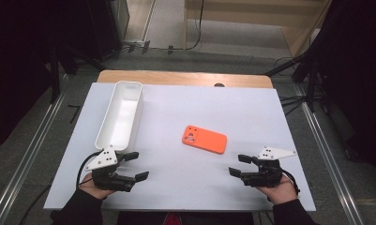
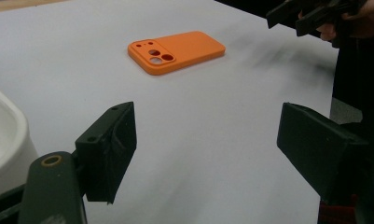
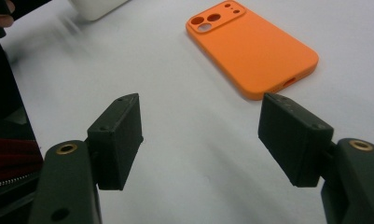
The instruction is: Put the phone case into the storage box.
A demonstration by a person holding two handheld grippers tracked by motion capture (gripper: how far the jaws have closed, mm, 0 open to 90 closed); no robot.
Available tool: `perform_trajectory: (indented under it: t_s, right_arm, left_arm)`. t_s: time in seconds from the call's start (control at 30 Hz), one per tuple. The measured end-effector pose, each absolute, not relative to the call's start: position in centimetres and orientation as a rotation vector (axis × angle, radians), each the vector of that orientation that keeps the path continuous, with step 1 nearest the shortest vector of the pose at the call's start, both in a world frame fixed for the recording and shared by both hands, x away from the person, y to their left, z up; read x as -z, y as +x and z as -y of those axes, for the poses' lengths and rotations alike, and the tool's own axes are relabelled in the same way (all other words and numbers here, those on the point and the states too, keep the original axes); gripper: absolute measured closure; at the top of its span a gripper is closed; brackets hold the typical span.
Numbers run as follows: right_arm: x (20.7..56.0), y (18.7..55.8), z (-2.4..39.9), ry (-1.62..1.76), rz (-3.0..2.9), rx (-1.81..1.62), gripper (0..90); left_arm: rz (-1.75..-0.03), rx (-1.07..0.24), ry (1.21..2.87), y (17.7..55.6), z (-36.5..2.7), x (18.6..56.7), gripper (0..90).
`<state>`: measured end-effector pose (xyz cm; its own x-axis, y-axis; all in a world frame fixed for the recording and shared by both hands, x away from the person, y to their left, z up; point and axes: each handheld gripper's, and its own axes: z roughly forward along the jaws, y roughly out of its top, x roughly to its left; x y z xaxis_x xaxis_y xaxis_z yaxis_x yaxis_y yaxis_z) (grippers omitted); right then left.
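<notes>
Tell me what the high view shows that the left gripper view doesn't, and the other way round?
High view alone: the whole white tray, the table's wooden far edge, the floor and both forearms. Left gripper view alone: a close look along the left hand-held gripper, jaws apart. Both share the orange phone case, the white table sheet and the right hand-held gripper.

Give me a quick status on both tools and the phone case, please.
Left tool open, right tool open. Orange phone case flat mid-table, untouched. White bin far left.
</notes>
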<state>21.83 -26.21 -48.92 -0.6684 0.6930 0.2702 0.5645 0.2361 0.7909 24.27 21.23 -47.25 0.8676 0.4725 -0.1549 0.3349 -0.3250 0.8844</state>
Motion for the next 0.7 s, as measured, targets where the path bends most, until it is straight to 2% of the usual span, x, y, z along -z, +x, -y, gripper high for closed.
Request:
perform_trajectory:
  t_s: [0.7]
  right_arm:
    - [47.2,23.7,26.1,1.132,-2.394,-1.413,26.0]
  left_arm:
    - [-0.611,-0.152,1.93,24.4,-21.4,47.3,20.2]
